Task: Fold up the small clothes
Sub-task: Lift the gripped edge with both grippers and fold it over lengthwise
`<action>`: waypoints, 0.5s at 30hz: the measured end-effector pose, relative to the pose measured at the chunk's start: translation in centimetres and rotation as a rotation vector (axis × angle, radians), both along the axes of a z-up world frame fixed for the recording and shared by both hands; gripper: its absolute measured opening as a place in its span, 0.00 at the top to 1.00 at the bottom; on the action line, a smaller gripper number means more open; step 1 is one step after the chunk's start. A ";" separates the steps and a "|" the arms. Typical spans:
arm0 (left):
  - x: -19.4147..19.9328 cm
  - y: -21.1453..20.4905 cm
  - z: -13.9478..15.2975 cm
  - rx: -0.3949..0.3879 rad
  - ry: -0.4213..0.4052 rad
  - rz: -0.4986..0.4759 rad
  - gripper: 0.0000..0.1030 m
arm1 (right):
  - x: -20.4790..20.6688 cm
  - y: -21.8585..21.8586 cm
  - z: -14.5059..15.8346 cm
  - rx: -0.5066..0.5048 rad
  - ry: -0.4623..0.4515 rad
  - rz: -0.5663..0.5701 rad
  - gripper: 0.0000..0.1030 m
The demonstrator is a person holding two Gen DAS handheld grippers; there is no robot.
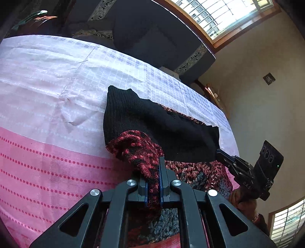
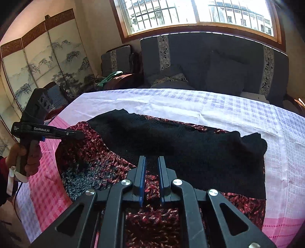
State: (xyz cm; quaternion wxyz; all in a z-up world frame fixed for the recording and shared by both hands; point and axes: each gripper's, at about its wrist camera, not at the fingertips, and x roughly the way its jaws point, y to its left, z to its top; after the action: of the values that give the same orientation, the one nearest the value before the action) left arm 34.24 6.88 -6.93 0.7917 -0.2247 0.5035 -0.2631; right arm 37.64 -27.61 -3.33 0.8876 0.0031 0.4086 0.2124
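A small knitted garment lies on the pink and white tablecloth, mottled red and black outside and plain black inside. The black side is turned up over the red knit. My left gripper is shut on a red knitted edge, which rises in a bunch between its pads. In the right wrist view that left gripper sits at the garment's left end. My right gripper stands narrow over the black layer. In the left wrist view, the right gripper pinches the black corner, which is drawn up to it.
A dark sofa with patterned bands runs along the table's far edge, under a bright window. A painted folding screen stands at the left. Bare tablecloth stretches beyond the garment. A hand holds the left gripper's handle.
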 end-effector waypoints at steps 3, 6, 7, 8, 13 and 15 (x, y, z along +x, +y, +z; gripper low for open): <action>-0.3 -0.4 0.9 -0.021 -0.002 0.007 0.93 | 3.3 1.2 -2.7 -0.046 0.115 -0.021 0.90; -0.9 -1.3 2.2 -0.057 -0.003 -0.005 0.93 | 5.6 0.9 -4.6 0.004 0.191 -0.068 0.92; -1.1 -1.7 2.8 -0.071 -0.008 -0.011 0.93 | 6.2 0.4 -4.9 0.062 0.229 -0.084 0.92; -1.4 -2.4 3.4 -0.080 -0.017 -0.021 0.93 | 6.7 -0.2 -5.1 0.123 0.263 -0.102 0.92; -2.3 -7.0 6.0 -0.112 -0.030 -0.085 0.93 | 6.5 -3.8 -6.0 0.391 0.283 -0.147 0.90; -2.6 -9.6 6.6 -0.117 -0.029 -0.125 0.93 | 4.8 -6.1 -5.1 0.497 0.205 -0.168 0.83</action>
State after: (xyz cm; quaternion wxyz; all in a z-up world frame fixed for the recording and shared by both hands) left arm 31.67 -2.68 -0.36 0.7665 -0.2349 0.4889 -0.3440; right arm 42.43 -33.74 -8.39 0.8283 0.2758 0.4300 0.2303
